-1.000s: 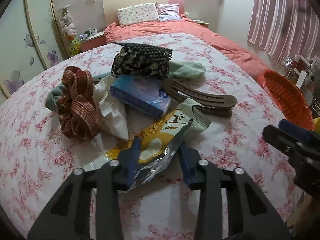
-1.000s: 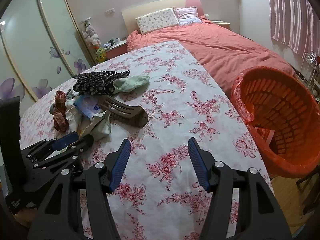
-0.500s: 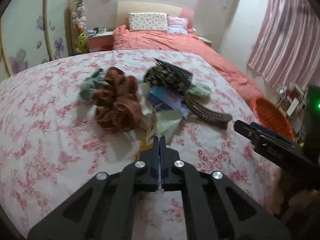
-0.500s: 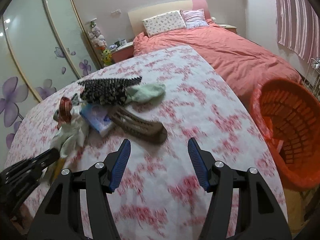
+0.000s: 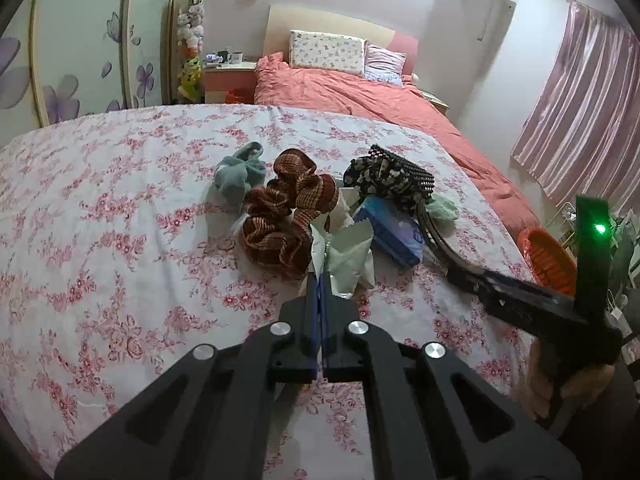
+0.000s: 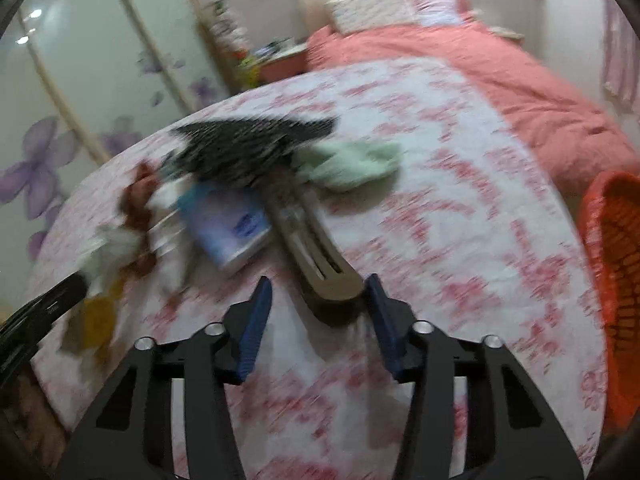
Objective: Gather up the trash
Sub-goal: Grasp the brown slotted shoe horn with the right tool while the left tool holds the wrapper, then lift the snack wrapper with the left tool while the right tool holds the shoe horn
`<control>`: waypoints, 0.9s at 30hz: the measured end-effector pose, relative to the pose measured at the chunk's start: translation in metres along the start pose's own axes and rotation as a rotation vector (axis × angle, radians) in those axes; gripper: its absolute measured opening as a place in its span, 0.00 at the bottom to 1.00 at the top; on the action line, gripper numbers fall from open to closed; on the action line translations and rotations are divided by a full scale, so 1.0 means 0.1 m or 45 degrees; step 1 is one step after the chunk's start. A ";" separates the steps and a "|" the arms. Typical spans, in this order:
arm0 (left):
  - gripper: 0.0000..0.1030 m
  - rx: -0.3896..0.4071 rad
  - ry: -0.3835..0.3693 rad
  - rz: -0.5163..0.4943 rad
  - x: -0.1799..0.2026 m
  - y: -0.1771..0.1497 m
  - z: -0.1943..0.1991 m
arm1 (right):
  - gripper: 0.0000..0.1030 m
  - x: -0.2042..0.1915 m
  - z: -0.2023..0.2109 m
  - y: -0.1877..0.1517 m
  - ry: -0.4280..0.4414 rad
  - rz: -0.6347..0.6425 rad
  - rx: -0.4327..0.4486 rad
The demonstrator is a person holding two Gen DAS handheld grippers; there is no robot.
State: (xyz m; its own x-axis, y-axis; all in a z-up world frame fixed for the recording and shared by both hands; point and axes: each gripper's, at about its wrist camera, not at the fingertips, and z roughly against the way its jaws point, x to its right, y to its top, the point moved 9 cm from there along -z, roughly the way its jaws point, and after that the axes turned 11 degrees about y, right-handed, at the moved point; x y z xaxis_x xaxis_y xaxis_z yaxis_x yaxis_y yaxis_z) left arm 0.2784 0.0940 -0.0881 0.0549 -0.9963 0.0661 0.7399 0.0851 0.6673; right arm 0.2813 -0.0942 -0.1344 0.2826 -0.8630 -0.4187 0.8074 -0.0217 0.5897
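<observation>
We have the left tongs (image 5: 320,280) clamped flat on the crinkled snack wrapper (image 5: 348,256), a pale green and white foil bag with a yellow face that shows in the right wrist view. It hangs from the pinch at the near side of the pile, above the flowered bedspread (image 5: 120,240), not far from the bed's near edge. The foil is thin and slippery, so we judge it best to keep the pinch firm and carry the wrapper high enough that its loose end does not drag the brown checked scrunchie (image 5: 284,216) or the white tissue along.

The right tongs (image 6: 318,312) have just been closing. Their blue pads now stand either side of the near tip of the tan plastic shoe insert (image 6: 316,248) without pressing on it, as far as the blurred frame lets us tell. That piece is stiff, long, slotted and curved; we would take it across its narrow end and lift it level, since a hold at one tip may let it swing.

Behind it lie a glossy blue tissue pack (image 6: 228,224), a dark studded fabric piece (image 6: 248,148) and a soft mint sock (image 6: 352,164). The orange latticed basket (image 6: 616,264) waits beyond the bed's right edge, the likely drop point.
</observation>
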 end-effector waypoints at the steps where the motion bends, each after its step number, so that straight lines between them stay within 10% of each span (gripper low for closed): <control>1: 0.02 -0.003 -0.006 0.004 0.00 -0.01 0.00 | 0.44 -0.03 0.01 -0.02 0.006 0.010 -0.005; 17: 0.11 -0.083 -0.019 -0.023 0.16 -0.27 -0.18 | 0.33 -0.06 -0.13 0.06 -0.213 0.143 0.033; 27: 0.47 -0.101 0.012 -0.056 0.10 -0.42 -0.16 | 0.34 0.34 0.20 -0.06 -0.352 0.026 0.060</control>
State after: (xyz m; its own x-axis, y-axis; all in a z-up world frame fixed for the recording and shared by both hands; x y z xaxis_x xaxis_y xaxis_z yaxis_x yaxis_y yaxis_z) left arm 0.2589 0.0805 -0.1275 0.0275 -0.9991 0.0310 0.7927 0.0407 0.6082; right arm 0.2754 -0.1333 -0.1383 0.1416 -0.9683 -0.2059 0.7762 -0.0205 0.6302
